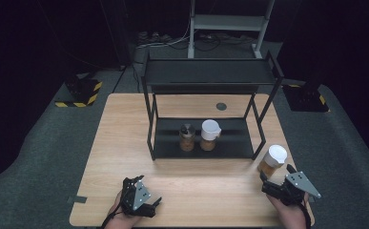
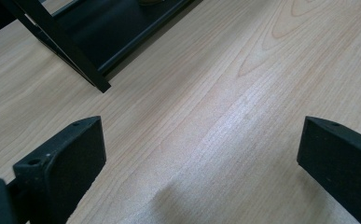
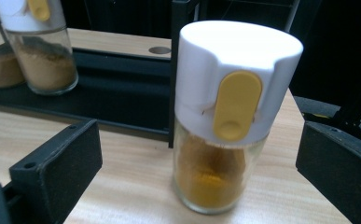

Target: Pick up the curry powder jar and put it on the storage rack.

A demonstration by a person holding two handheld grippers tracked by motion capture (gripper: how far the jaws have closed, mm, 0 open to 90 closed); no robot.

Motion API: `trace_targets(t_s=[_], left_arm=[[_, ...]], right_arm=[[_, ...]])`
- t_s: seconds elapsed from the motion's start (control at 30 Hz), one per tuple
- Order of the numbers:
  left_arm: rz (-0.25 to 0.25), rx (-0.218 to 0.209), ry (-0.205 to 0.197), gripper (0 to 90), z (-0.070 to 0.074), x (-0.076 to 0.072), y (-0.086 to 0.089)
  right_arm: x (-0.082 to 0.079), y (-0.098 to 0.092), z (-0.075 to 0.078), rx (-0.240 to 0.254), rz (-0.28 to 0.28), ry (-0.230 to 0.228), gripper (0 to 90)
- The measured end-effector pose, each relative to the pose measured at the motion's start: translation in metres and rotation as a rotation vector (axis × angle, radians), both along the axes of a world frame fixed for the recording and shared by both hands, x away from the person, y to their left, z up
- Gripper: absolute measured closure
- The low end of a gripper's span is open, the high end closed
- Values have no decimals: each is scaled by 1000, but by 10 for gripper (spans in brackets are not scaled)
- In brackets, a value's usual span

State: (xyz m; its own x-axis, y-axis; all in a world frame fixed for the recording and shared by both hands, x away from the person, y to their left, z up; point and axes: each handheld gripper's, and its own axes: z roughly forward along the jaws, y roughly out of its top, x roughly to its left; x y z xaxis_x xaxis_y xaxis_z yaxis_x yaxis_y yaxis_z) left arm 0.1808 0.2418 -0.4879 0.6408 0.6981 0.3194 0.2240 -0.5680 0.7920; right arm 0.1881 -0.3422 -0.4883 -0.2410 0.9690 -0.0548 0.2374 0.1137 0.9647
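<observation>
The desk (image 1: 125, 143) has a light wood top w/ visible grain and one small round grey cap (image 1: 221, 106) near its far edge. It stands on grey carpet floor (image 1: 44, 143). Behind, the room is very dark, no wall can be seen. At far left is a black base w/ yellow-black hazard stripes (image 1: 79, 93), another at far right (image 1: 306, 98). At back centre stands a grey metal frame (image 1: 227, 24), and cables (image 1: 172, 42) lie on the floor near it.

We see the tabletop (image 1: 125, 143) lit evenly from above while the upper frame falls into near black. In the right gripper view the spice jar (image 3: 229, 116) looks soft and slightly blurred. A pale sheen crosses the wood at the centre of the left gripper view.
</observation>
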Motion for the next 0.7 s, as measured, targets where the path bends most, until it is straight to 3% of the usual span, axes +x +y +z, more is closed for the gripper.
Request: trace_targets(t_s=[0.43, 0.7], left_arm=[[-5, -1, -2, 15, 0, 0, 1], [-8, 7, -9, 15, -1, -2, 0]], right_arm=[[22, -1, -2, 19, -9, 7, 5], [31, -4, -4, 60, -15, 1, 123]])
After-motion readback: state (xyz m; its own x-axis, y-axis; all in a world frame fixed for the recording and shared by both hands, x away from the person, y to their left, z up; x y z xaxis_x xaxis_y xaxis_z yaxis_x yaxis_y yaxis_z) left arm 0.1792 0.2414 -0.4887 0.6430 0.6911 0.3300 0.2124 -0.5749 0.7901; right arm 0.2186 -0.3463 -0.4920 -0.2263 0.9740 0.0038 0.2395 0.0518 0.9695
